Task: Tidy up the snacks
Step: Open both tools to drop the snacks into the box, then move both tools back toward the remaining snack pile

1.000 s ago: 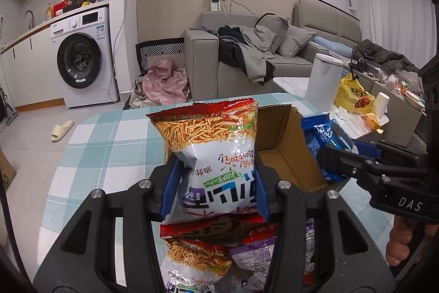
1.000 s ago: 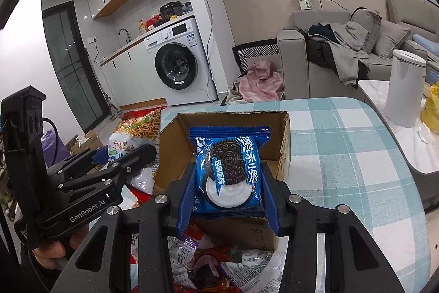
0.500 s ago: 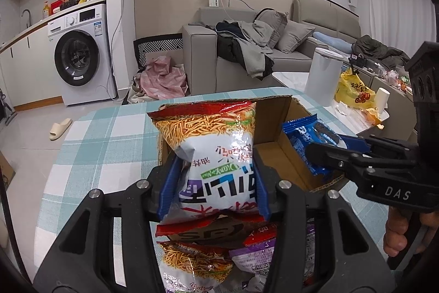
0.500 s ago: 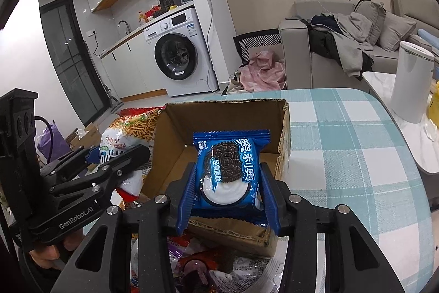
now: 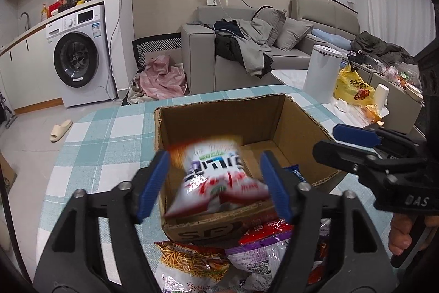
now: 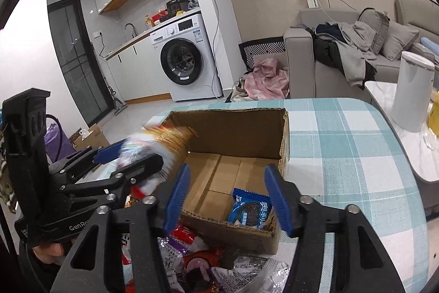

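An open cardboard box [image 5: 219, 105] [image 6: 236, 131] stands on the teal checked table [image 5: 109, 133] [image 6: 343, 142]. My left gripper [image 5: 214, 158] hangs over the box's near left part with its jaws opening. A noodle snack bag [image 5: 216, 177] [image 6: 162, 139], blurred, drops between the pads and none presses on it. My right gripper [image 6: 227, 169] is also opening, above the box's near right corner. The blue Oreo packet [image 6: 251, 212] lies loose on the box floor below it. Each gripper shows in the other's view: right [image 5: 332, 140], left [image 6: 140, 154].
A heap of snack packets [image 5: 192, 262] [image 6: 192, 246] lies in front of the box. A white canister [image 5: 323, 73] [image 6: 411, 89] and a yellow bag [image 5: 351, 89] stand on a side table to the right. A person's hand [image 5: 400, 232] [image 6: 52, 254] holds each handle.
Both grippers went from shut to open. The noodle bag left the left pads and is falling into the box. The Oreo packet dropped from the right pads to the box floor.
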`<control>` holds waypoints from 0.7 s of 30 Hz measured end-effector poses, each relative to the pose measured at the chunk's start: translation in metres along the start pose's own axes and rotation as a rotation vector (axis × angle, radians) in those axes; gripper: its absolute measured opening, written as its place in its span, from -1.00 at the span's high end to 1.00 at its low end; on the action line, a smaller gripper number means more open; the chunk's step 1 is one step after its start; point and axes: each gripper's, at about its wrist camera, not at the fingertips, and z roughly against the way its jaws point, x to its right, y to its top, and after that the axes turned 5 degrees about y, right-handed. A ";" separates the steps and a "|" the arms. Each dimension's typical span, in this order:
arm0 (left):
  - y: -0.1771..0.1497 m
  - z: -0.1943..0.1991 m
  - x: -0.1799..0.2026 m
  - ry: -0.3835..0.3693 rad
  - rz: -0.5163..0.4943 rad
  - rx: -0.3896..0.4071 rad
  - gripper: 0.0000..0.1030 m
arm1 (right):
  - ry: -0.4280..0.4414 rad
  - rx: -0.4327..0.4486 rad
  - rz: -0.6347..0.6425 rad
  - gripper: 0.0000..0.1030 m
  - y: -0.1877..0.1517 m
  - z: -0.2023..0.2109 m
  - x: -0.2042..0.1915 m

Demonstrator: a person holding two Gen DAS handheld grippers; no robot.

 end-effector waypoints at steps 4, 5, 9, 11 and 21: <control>-0.002 0.009 0.001 0.005 -0.012 0.008 -0.70 | 0.005 0.018 0.016 -0.70 -0.007 0.011 -0.006; -0.003 0.012 0.000 0.008 -0.011 0.010 -0.75 | 0.002 0.025 0.017 -0.78 -0.009 0.014 -0.007; -0.006 0.026 -0.009 0.019 0.015 0.030 -0.99 | -0.017 0.041 0.003 -0.92 -0.017 0.025 -0.006; -0.006 0.035 -0.014 0.016 0.035 0.033 -0.99 | -0.016 0.047 -0.010 -0.98 -0.021 0.032 -0.003; -0.026 0.075 -0.030 -0.020 0.085 0.049 -0.99 | -0.020 0.035 -0.012 -0.99 -0.039 0.055 -0.007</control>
